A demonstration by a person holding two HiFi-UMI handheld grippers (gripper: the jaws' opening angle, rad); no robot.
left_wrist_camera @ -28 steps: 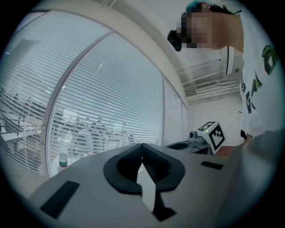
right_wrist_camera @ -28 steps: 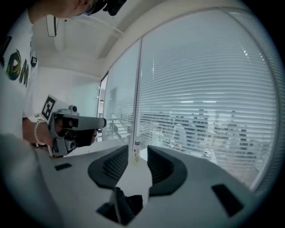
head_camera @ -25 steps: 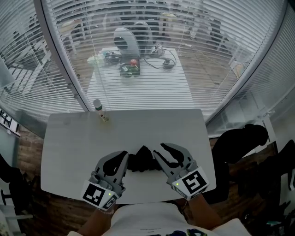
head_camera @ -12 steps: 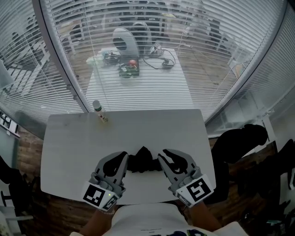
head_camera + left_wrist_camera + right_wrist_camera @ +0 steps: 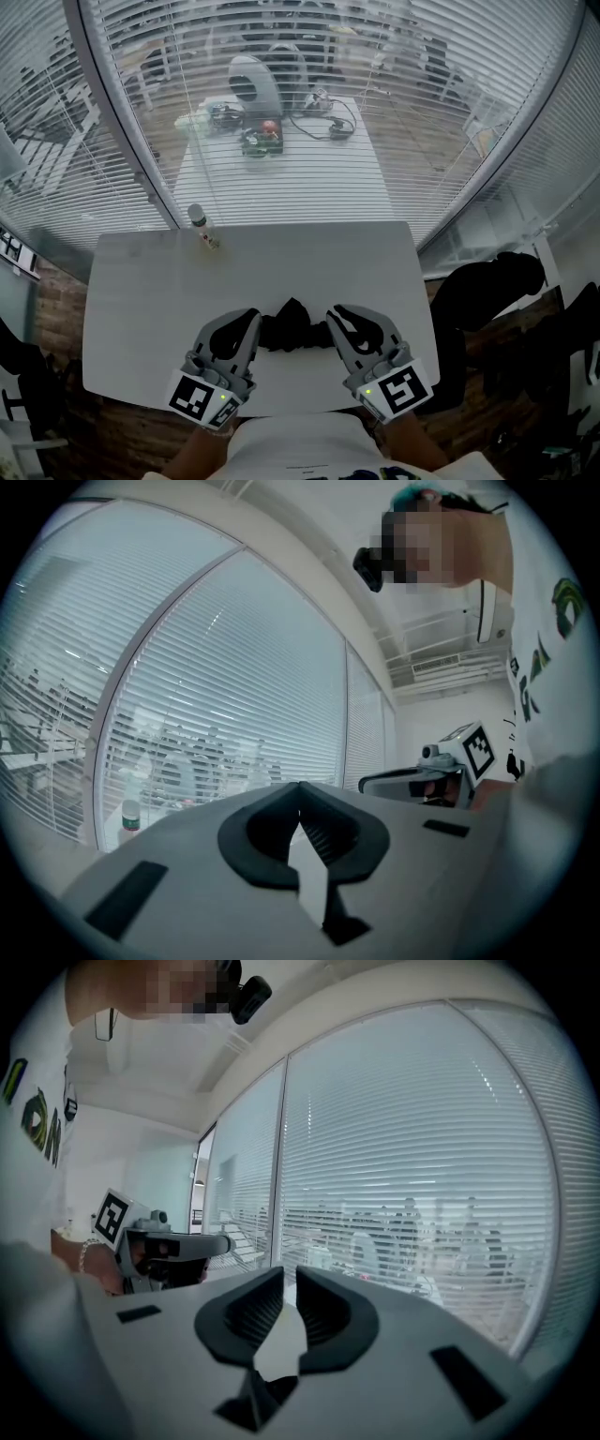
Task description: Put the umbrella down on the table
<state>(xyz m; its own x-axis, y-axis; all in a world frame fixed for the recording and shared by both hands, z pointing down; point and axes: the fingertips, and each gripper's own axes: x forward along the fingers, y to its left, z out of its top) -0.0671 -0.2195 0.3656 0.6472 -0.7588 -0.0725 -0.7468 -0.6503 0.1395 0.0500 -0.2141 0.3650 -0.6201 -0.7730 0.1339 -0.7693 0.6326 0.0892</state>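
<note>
A folded black umbrella (image 5: 291, 325) lies on the white table (image 5: 141, 291) near its front edge, between my two grippers. My left gripper (image 5: 253, 321) rests by the umbrella's left end; in the left gripper view its jaws (image 5: 300, 787) are shut with nothing in them. At the umbrella's right end, my right gripper (image 5: 336, 315) is closing. In the right gripper view (image 5: 289, 1275) only a thin slit is left at the tips, and nothing is between them. Neither gripper view shows the umbrella. Each gripper sees the other across the table.
A small bottle (image 5: 199, 217) stands at the table's far left edge against the glass wall with blinds (image 5: 281, 178). A dark chair or bag (image 5: 487, 281) sits off the table's right side. The person's body is close behind the front edge.
The right gripper's jaws have gone from wide open to nearly together, and that hand drew slightly back toward the front edge. The left gripper and the umbrella have stayed put.
</note>
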